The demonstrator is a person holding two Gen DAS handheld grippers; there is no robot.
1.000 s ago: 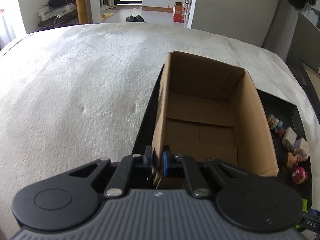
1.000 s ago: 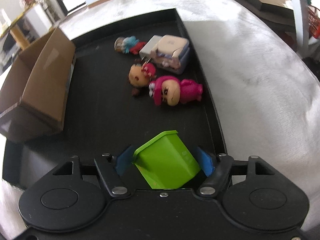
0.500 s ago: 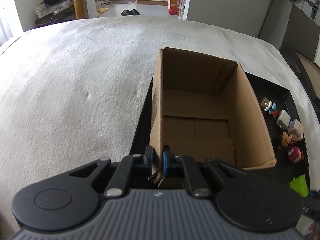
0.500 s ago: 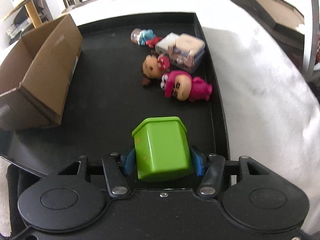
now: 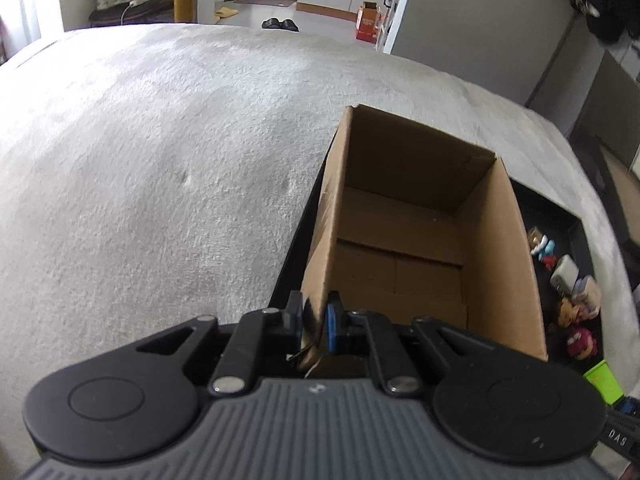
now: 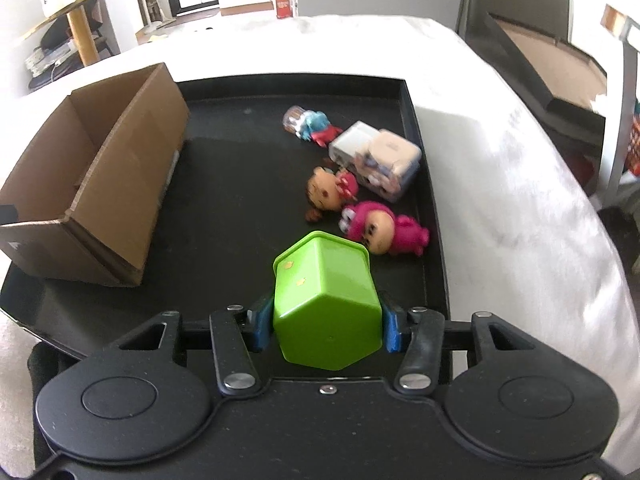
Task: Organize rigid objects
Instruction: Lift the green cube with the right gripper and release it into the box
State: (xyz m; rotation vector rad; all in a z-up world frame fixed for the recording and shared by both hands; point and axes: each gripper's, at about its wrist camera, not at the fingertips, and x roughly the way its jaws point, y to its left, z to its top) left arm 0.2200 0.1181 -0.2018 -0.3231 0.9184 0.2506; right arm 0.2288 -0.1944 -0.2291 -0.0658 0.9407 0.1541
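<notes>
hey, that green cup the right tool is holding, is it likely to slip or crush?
The green cup looks like glossy hard plastic, so probably stiff but slippery. The right tool clamps its tapered sides near the base, so it may slide out. It's probably light.

Right hand-held gripper [image 6: 326, 326] at lower centre; jaws just closed in, blue pads pressed on green hexagonal container [image 6: 326, 300], tilted with open rim away from camera. Black tray [image 6: 240, 168] filled mid-frame. Open cardboard box [image 6: 120, 184] at left on tray. Pink figurine [image 6: 384, 230], brown-faced figurine [image 6: 330, 192], pale cube toys [image 6: 380, 160], blue-red figurine [image 6: 310, 124] clustered right of centre.
</notes>
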